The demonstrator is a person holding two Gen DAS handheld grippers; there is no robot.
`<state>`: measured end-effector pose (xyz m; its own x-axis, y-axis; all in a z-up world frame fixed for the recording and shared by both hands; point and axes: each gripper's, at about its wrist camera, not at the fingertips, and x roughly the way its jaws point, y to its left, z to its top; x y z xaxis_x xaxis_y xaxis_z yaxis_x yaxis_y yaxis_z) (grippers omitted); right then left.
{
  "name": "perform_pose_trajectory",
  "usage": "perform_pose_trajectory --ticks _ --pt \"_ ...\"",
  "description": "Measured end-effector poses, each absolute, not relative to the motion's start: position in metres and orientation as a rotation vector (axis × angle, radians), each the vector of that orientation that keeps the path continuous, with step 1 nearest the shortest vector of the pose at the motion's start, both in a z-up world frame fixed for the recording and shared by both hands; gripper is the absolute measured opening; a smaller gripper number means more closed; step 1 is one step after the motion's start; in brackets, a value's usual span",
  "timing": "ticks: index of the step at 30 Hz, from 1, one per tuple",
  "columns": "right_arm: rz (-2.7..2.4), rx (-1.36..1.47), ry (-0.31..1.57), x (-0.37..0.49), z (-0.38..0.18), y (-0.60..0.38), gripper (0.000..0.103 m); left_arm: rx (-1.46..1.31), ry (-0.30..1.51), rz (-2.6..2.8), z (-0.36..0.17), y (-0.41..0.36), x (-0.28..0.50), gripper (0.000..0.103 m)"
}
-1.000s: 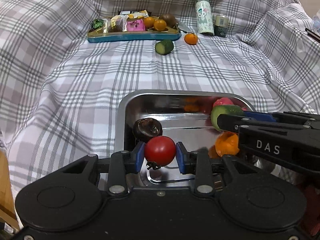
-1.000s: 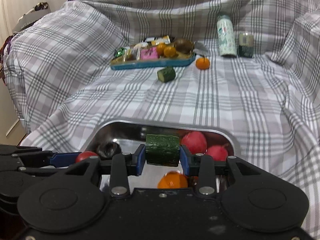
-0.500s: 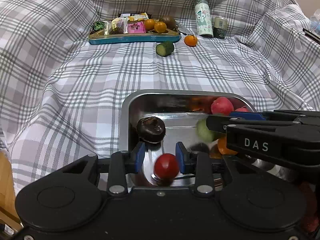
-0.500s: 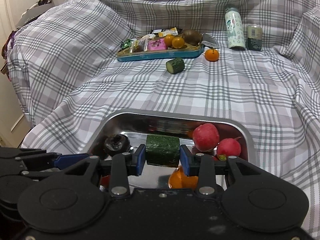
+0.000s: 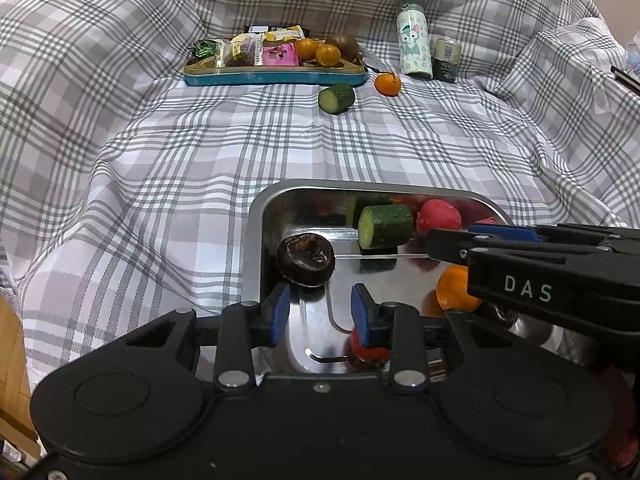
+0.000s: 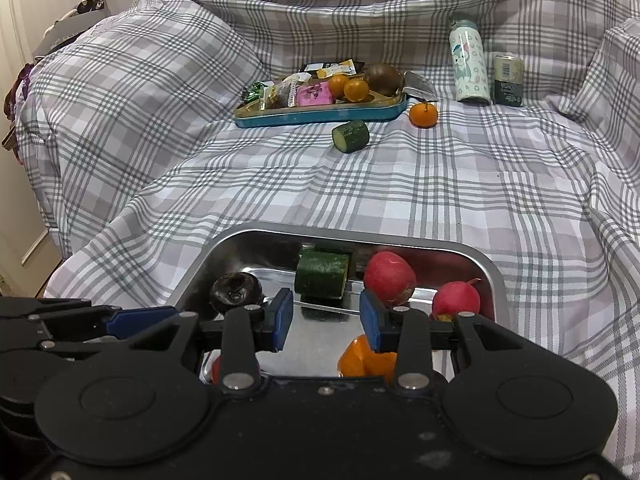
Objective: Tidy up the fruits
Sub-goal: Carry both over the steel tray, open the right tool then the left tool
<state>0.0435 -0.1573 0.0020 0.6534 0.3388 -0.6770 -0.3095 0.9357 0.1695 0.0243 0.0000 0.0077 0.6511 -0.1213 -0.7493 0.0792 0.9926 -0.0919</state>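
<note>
Surface: grey-and-white plaid cloth (image 6: 400, 184), draped and creased over everything in both views
Left gripper (image 5: 319, 312): blue-padded fingers apart, nothing between them, over near left part of steel tray (image 5: 256, 216)
Right gripper (image 6: 326, 316): blue-padded fingers apart, nothing between them, over near middle of same tray
Cucumber piece (image 6: 322, 279): on tray floor just beyond right gripper's fingertips, lying on its side, free of both pads
Dark round fruit (image 5: 306, 258): in tray, left side, just beyond left gripper's left finger
Tomato (image 5: 368, 350): red, in tray near edge, partly hidden behind left gripper's right finger
Orange fruit (image 6: 366, 358): in tray, near side, partly hidden behind right gripper's right finger
Red round fruits: one (image 6: 390, 278) beside cucumber piece on its right, another (image 6: 456, 300) toward tray's right wall
Second cucumber piece (image 6: 351, 136): on cloth, well beyond steel tray, in front of blue tray (image 6: 320, 116)
Loose mandarin (image 6: 423, 114): on cloth at blue tray's right end
Blue tray contents: wrapped snacks, two small oranges (image 6: 348, 87), brown round fruit (image 6: 382, 76)
Far right: printed bottle (image 6: 468, 66) upright, small can (image 6: 507, 80) beside it
</note>
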Motion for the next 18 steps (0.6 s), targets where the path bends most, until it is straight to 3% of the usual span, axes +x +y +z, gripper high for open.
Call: perform_pose_trajectory --ticks 18 --pt "0.322 0.053 0.774 0.051 0.001 -0.164 0.039 -0.042 0.816 -0.11 0.017 -0.002 0.037 0.042"
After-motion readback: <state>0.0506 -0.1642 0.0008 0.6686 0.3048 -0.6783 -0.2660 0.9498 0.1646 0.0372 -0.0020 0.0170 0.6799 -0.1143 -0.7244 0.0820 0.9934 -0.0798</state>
